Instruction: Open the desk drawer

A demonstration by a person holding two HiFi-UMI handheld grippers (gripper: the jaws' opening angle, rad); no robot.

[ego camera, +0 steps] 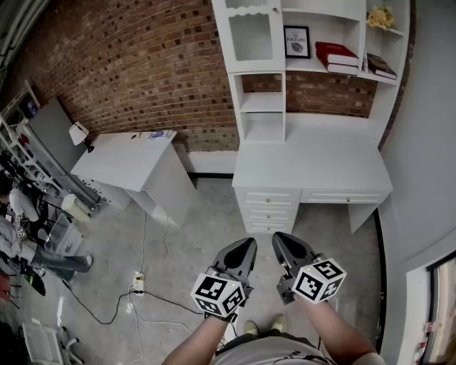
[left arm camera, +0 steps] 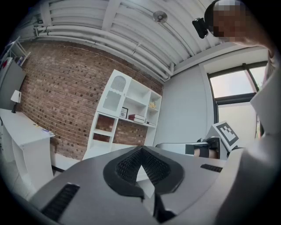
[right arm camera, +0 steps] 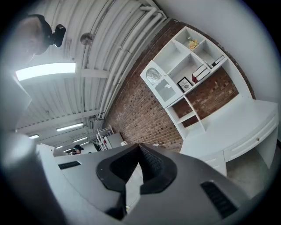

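The desk (ego camera: 313, 160) stands ahead of me against the brick wall. Its drawers are all shut: a stack of three (ego camera: 267, 212) under the left end and a wide drawer (ego camera: 340, 197) beside it over the knee space. I can't see inside any of them.

The hutch (ego camera: 263, 127) on the desk holds a frame (ego camera: 296, 41), red books (ego camera: 336, 55) and yellow flowers (ego camera: 381, 16) on its upper shelves.

Both grippers are well short of the desk and held level, side by side. The left gripper (ego camera: 246, 247) has its jaws closed tip to tip on nothing. The right gripper (ego camera: 281, 240) is closed the same way, also with nothing in it.

Bare floor (ego camera: 206, 228) lies between the grippers and the drawer fronts. A grey wall (ego camera: 420, 142) runs close along the desk's right edge. To the left, a side table (ego camera: 125, 160) with a lamp (ego camera: 78, 132) stands apart from the desk, with a gap between them. A cable (ego camera: 107, 303) and power strip (ego camera: 137, 284) lie on the floor left of the left gripper.
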